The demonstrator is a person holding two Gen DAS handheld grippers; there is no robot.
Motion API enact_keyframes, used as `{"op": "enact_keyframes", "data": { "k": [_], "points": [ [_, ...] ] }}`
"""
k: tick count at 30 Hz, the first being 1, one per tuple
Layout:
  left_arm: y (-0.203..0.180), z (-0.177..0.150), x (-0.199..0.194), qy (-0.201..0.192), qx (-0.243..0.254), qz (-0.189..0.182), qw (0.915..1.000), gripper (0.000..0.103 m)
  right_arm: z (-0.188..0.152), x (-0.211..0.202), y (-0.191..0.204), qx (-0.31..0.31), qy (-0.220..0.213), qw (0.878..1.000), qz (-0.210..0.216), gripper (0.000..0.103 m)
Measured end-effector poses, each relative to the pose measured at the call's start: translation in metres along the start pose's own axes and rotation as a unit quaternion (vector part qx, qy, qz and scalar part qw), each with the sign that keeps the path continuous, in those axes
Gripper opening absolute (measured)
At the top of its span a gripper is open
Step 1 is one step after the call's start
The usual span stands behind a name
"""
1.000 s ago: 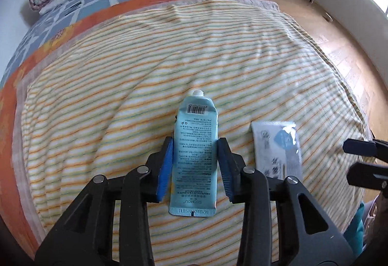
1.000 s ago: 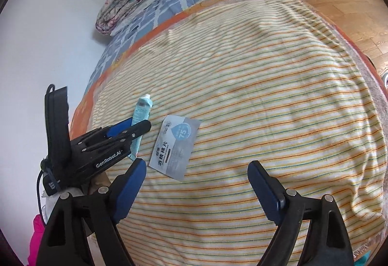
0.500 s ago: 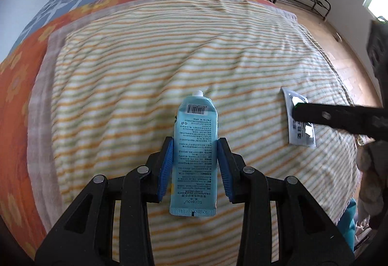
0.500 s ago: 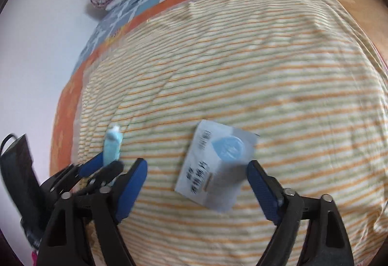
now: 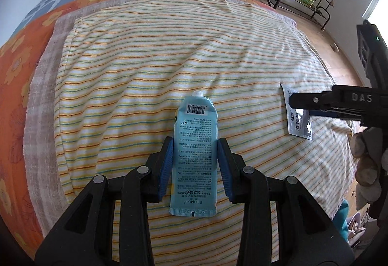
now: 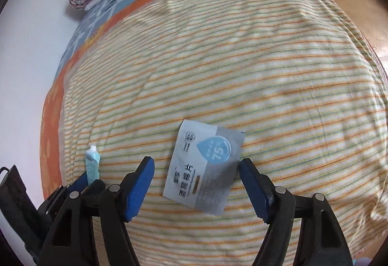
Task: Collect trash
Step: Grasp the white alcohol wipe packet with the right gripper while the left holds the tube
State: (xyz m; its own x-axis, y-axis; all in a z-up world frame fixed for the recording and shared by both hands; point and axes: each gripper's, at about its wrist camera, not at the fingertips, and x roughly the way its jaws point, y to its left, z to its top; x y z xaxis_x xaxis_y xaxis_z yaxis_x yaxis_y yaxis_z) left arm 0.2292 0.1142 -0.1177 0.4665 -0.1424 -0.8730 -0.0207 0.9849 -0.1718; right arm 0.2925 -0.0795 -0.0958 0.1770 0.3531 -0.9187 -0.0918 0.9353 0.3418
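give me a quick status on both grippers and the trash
Left gripper shut on blue tube. Right gripper open, jaws straddling grey wipe packet on striped blanket. Nothing in the way.

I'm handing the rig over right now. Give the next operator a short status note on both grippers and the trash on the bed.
Left gripper: shut on the blue tube, which still looks to lie on the striped blanket.
Right gripper: open, straddling the grey sachet flat on the blanket; right pad at its edge.
Done: tube gripped.
Left: close on sachet, lift both, carry to trash; no bin in view.
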Motion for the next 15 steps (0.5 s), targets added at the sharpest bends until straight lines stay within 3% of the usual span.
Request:
{"op": "enact_keyframes", "data": {
  "k": [3,7,10,15],
  "points": [
    [0.000,-0.001,-0.001,0.000,0.000,0.000,1.0000,0.036,0.002,0.005,0.016,-0.026,-0.010,0.999,-0.030,0.076],
    [0.003,-0.003,-0.004,-0.002,-0.003,0.002,1.0000,0.036,0.002,0.011,0.037,-0.067,-0.033,0.994,-0.077,0.064],
    [0.004,-0.005,-0.006,-0.002,-0.006,0.004,1.0000,0.036,-0.004,0.013,0.046,-0.110,-0.046,0.987,-0.106,0.062],
    [0.000,-0.007,-0.011,-0.005,-0.006,0.005,1.0000,0.036,-0.012,0.005,0.038,-0.116,-0.048,0.988,-0.087,0.059]
  ]
}}
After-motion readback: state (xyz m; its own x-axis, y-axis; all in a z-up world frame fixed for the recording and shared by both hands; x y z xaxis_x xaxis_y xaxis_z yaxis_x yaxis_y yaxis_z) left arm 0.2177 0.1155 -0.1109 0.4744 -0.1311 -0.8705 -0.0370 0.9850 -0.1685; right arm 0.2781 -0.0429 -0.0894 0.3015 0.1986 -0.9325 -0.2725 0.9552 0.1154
